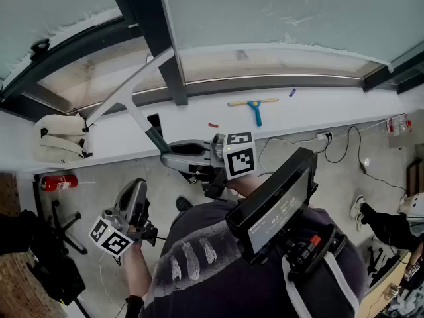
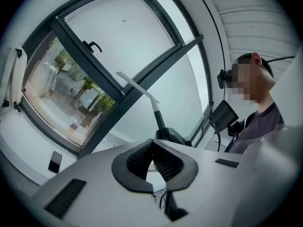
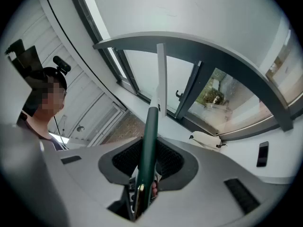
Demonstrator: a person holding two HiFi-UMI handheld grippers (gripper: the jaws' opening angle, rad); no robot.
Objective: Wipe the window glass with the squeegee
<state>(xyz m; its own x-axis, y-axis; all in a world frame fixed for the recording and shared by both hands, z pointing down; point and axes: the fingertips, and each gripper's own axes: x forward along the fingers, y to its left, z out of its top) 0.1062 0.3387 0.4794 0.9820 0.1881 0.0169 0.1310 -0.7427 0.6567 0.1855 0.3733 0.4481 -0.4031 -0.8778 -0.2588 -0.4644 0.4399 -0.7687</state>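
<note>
My right claw (image 1: 167, 154) is clamped on the dark green handle of the long squeegee (image 1: 142, 123). Its own view shows both pads (image 3: 168, 161) pressed to the handle (image 3: 149, 126), with the white blade standing up ahead, in front of the window glass (image 3: 189, 8); I cannot tell whether the blade touches it. My left claw (image 1: 137, 186) hangs low on my left over the floor. In its own view the pad tips meet (image 2: 152, 157) with nothing between them.

Only the head view shows the window sill (image 1: 318, 111). On it, right of the centre post, a second, short squeegee (image 1: 255, 108) with a blue handle lies near the sill's front edge. A red fire extinguisher (image 1: 56, 181) lies on the floor under the sill's left end. A dark phone (image 1: 154, 123) lies flat on the sill and shows in both claw views too (image 2: 55, 161) (image 3: 261, 153).

The left claw's view alone shows the long squeegee from the side (image 2: 158, 119), against the pane (image 2: 142, 37).

The screen unit (image 1: 275, 204) on my chest carries pale lines of print, too small to read. Each marker cube (image 1: 240, 154) bears black-and-white squares only.
</note>
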